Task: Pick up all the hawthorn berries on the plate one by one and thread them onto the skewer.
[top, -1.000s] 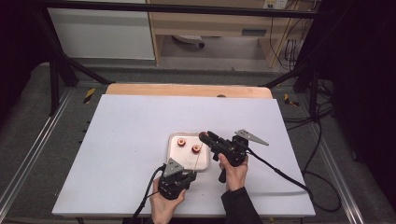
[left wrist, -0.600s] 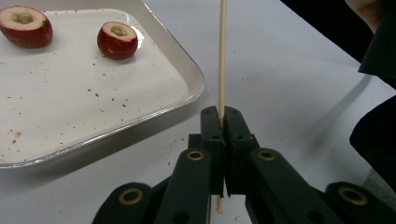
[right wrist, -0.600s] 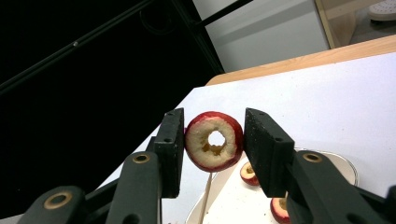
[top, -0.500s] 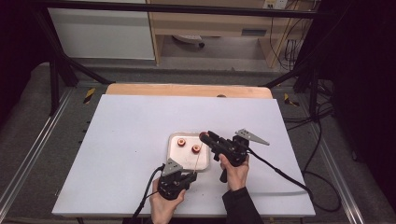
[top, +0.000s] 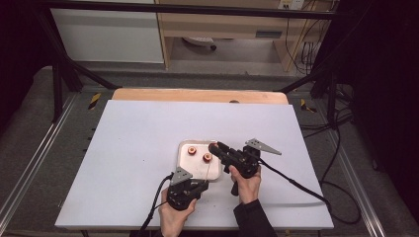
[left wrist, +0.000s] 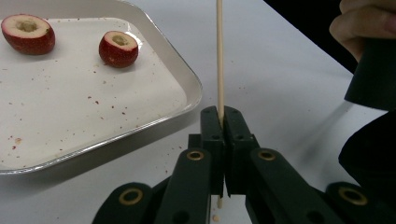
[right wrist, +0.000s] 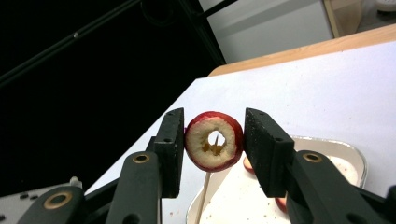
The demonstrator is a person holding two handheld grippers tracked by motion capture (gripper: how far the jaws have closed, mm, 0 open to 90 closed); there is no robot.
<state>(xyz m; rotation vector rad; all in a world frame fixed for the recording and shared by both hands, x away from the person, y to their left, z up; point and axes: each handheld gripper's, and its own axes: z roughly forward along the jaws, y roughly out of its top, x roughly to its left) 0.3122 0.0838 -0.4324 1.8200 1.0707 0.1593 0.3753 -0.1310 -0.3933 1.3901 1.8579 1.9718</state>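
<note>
My left gripper (left wrist: 223,112) is shut on a thin wooden skewer (left wrist: 219,56) that stands upright beside the tray. In the high view the left gripper (top: 201,185) sits at the tray's near edge. My right gripper (right wrist: 214,135) is shut on a red cored fruit ring (right wrist: 214,141), with a jaw against each side. The skewer (right wrist: 202,198) rises to the ring from below. From above, the right gripper (top: 214,146) hovers over the tray's right part. Two more red fruit pieces (left wrist: 28,33) (left wrist: 118,48) lie cut side up in the white tray (left wrist: 187,100).
The tray (top: 184,165) sits on a white tabletop (top: 133,148) with a wooden strip (top: 197,95) along the far edge. Fruit crumbs speckle the tray. Cables trail from both grippers toward the near side and the right. Dark metal frame rails flank the table.
</note>
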